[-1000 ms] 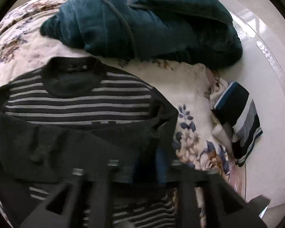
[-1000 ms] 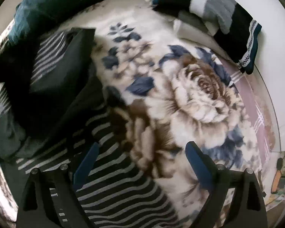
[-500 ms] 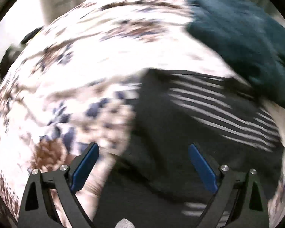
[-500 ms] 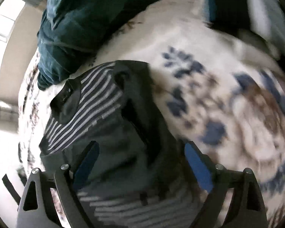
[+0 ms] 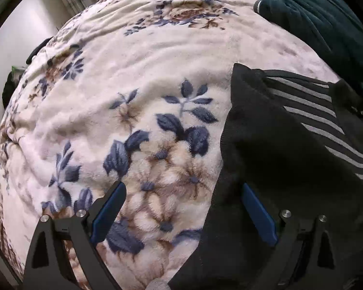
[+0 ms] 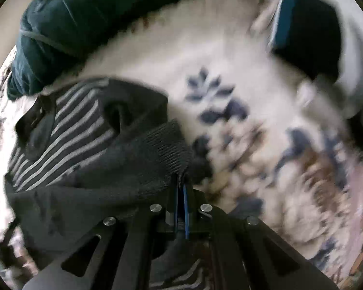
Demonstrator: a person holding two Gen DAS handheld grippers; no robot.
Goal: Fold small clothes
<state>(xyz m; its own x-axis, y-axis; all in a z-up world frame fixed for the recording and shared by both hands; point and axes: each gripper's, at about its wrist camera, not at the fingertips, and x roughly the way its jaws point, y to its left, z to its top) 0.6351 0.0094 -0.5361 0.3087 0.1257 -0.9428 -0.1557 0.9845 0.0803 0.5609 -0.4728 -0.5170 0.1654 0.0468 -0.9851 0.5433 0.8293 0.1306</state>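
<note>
The right claw [image 6: 180, 193] is pinching the ribbed cuff of the soft, limp striped sweater [image 6: 67, 130] lying on the floral blanket [image 5: 138, 77], while the left claw [image 5: 181, 207] is gaping wide, straddling its dark edge, the likeliest grip.

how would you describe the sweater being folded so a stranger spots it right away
On the floral blanket, below the dark teal garment, lies the black sweater. Unlike the folded dark piece nearby, it has grey stripes, and the right hand-held gripper pinches its ribbed edge.
</note>
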